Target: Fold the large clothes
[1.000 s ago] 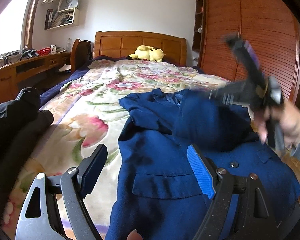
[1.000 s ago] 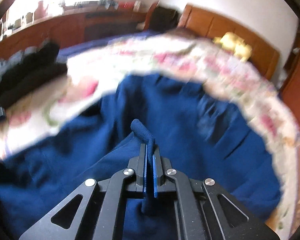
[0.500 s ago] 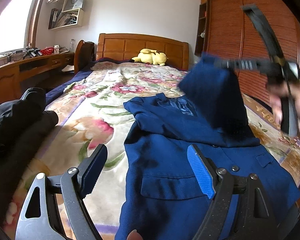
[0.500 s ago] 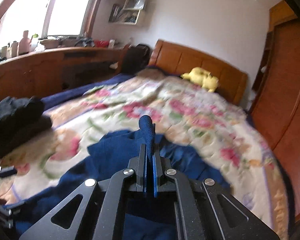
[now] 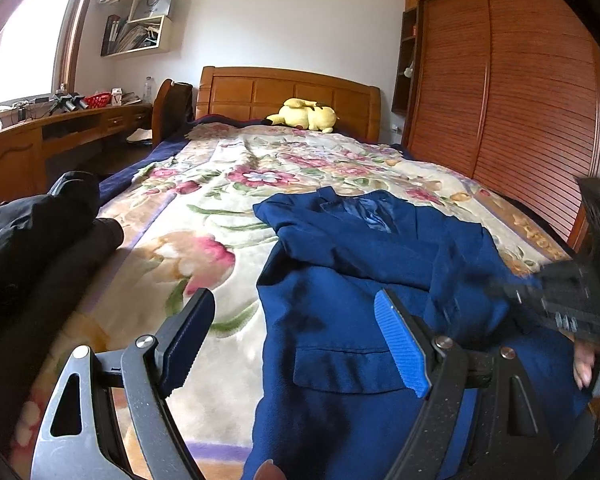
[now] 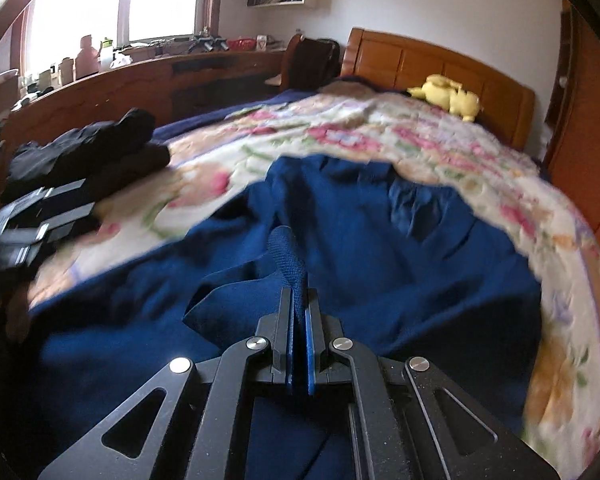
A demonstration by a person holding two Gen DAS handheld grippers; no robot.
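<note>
Lowering the sleeve, pinched in my right tool, from mid-air onto the jacket at lower right; left tool spread, idle; sleeve fold nearly laid.

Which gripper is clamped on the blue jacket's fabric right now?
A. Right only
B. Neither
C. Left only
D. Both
A: the right gripper has its jaws closed on a fold of the blue jacket, while the left gripper is wide open above it.
</note>
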